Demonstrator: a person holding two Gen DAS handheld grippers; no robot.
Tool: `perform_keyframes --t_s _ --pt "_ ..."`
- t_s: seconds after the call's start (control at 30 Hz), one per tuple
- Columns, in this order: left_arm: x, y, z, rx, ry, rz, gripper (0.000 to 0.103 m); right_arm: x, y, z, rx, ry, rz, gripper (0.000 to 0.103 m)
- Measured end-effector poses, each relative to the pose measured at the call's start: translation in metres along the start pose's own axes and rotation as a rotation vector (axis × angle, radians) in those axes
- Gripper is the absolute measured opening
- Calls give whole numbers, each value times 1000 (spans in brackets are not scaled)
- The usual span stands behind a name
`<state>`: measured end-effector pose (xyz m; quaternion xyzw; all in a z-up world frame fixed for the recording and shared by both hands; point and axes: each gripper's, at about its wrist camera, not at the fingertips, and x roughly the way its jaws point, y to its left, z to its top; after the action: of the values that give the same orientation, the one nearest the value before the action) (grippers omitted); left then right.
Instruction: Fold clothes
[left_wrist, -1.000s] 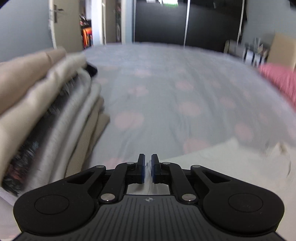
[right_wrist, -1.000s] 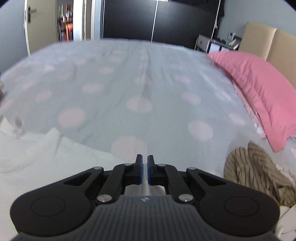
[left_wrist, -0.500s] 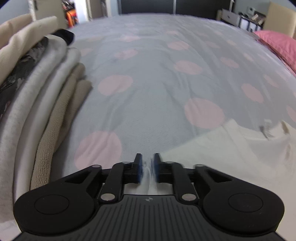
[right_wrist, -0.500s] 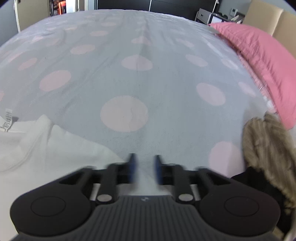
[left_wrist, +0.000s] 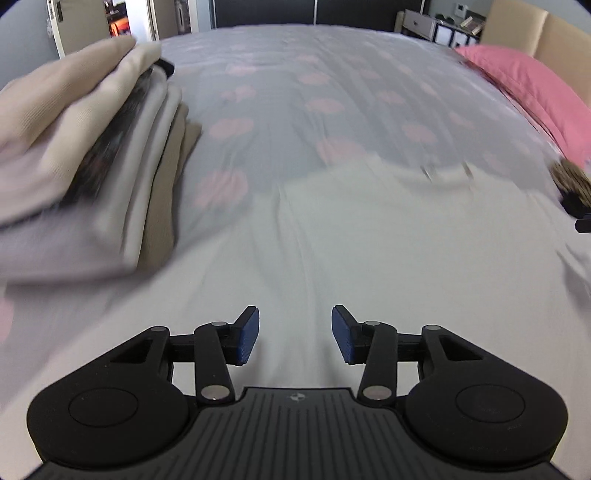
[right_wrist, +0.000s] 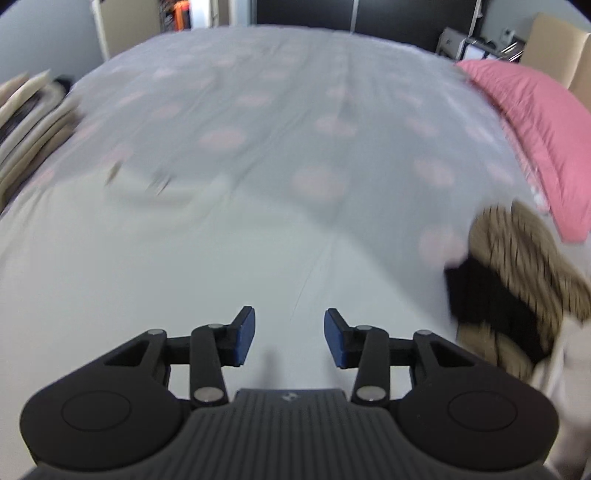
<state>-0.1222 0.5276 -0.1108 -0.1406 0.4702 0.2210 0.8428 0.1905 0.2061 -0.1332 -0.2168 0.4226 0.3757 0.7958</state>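
A home bedroom. A bed (left_wrist: 295, 92) with spotted cover, pink pillow (right_wrist: 535, 122), headboard (left_wrist: 535, 33) and wardrobe (right_wrist: 406, 22) show it.

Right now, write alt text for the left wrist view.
The left gripper hangs over a white shirt spread on a spotted bed cover, its fingers opening with nothing between them. Folded clothes are stacked at left, a pink pillow at right.
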Motion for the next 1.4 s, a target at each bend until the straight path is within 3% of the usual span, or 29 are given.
perform_keyframes --t_s 0.33,0.5,0.57,0.73,0.97,1.13,1.23,1.4 --pt "-60 -13 -116 21 126 28 41 -67 56 -148 -11 130 89 44" --pt "-74 -14 -163 13 199 40 42 -86 83 -205 29 164 118 44" --pt "-76 -14 -181 15 239 57 42 -91 88 -219 56 172 119 44" --pt "-63 -15 -216 78 359 178 42 -98 95 -251 55 240 108 44" --pt "-53 -10 -231 101 464 312 46 -104 89 -277 36 347 42 44" --pt "-66 -16 -221 94 414 308 43 -103 90 -289 14 439 14 44" --pt "-86 -20 -210 53 324 227 43 -104 89 -292 15 472 -3 42" --pt "-104 -28 -181 -15 191 107 43 -135 66 -272 131 329 3 43"
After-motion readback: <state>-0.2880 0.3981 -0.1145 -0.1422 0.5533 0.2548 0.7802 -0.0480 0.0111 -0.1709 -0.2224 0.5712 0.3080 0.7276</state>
